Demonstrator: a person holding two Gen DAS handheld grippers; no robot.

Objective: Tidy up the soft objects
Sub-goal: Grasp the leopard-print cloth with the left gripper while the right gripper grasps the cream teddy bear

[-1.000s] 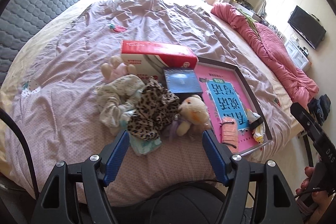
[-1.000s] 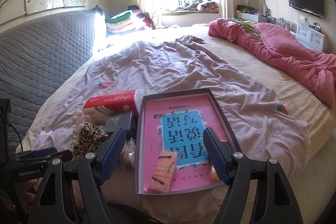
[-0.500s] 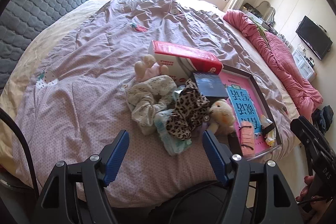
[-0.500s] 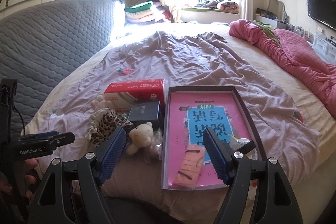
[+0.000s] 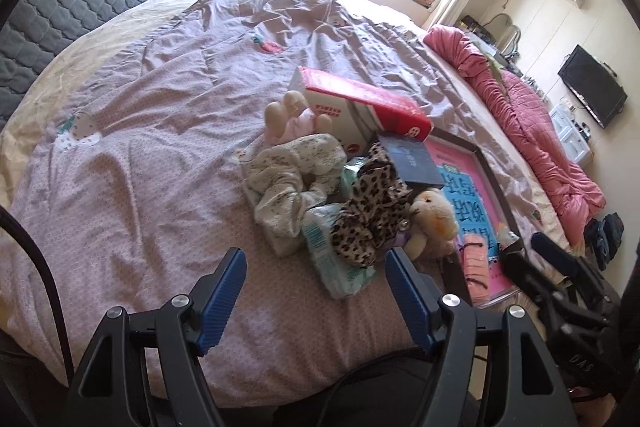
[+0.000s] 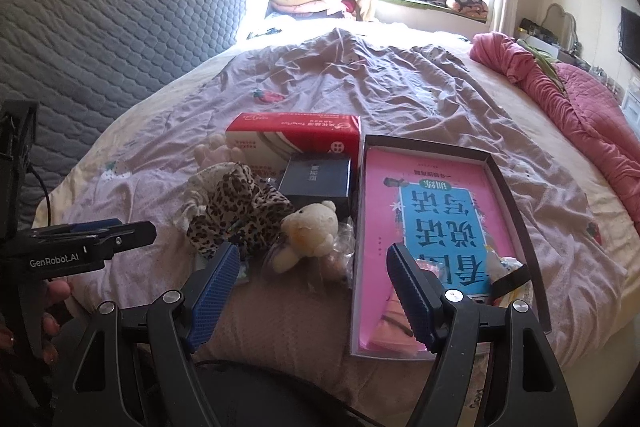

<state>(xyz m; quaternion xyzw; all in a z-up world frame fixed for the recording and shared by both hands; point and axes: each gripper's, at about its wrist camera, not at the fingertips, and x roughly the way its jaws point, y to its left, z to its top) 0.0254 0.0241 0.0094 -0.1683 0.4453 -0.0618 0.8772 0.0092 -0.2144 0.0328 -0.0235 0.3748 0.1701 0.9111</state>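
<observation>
A pile of soft things lies on the bed: a leopard-print cloth [image 5: 372,211] [image 6: 236,207], a cream plush bear [image 5: 430,219] [image 6: 308,231], a pale floral scrunchie [image 5: 292,179], a pink-and-cream plush toy [image 5: 292,117] and a tissue pack [image 5: 332,255]. A dark-rimmed box lid [image 6: 496,171] [image 5: 480,155] with a pink book in it lies to their right. My left gripper [image 5: 316,287] is open and empty, just short of the pile. My right gripper [image 6: 314,279] is open and empty, near the bear and the box lid's near edge.
A red-and-white tissue box [image 5: 360,107] [image 6: 296,139] and a dark small box [image 5: 412,163] [image 6: 316,179] sit behind the pile. An orange item [image 5: 476,263] lies in the box lid. A pink quilt [image 6: 572,95] lies at the right, a grey headboard [image 6: 100,39] at the left.
Both grippers have swung leftward: the pile and box lid have shifted right in both views. The bear has come into fuller view in the right wrist view. Both stay open.
</observation>
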